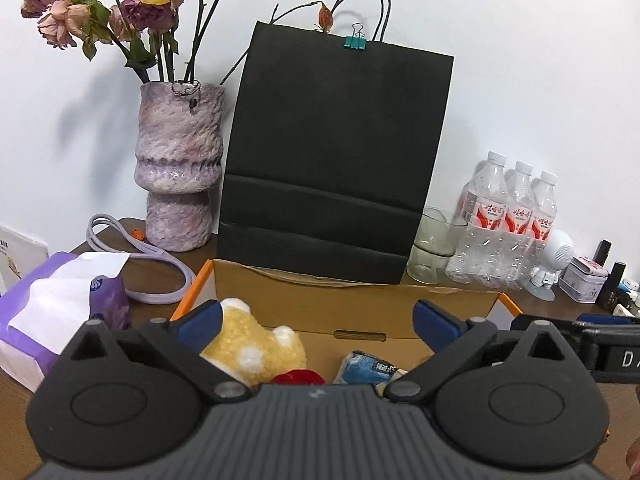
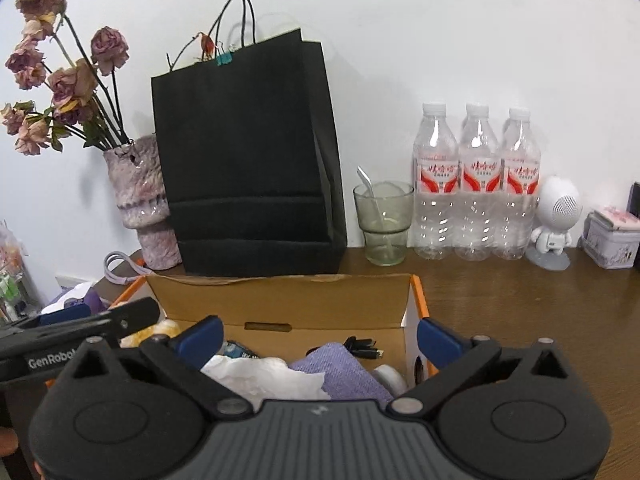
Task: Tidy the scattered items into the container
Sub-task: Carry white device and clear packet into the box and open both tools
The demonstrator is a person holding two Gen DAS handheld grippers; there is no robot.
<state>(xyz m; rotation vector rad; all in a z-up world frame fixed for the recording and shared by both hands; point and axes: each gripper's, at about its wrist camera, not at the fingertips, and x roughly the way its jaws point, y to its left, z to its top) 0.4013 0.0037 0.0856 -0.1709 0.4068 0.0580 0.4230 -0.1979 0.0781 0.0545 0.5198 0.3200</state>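
Observation:
An open cardboard box [image 1: 352,300] with orange edges sits on the wooden desk; it also shows in the right wrist view [image 2: 280,300]. Inside it lie a yellow plush toy [image 1: 256,348], a red item [image 1: 298,378], a blue packet [image 1: 368,368], a white tissue [image 2: 264,376], a purple cloth [image 2: 340,368] and a black cable [image 2: 364,348]. My left gripper [image 1: 320,326] is open and empty above the box. My right gripper [image 2: 320,338] is open and empty above the box, to the right of the left one.
Behind the box stand a black paper bag [image 1: 332,152], a vase of dried roses [image 1: 178,168], a glass cup [image 2: 384,224], three water bottles [image 2: 476,184], a white figurine [image 2: 554,220] and a tin [image 2: 612,240]. A purple tissue pack [image 1: 60,308] and a lilac cable [image 1: 160,276] lie left.

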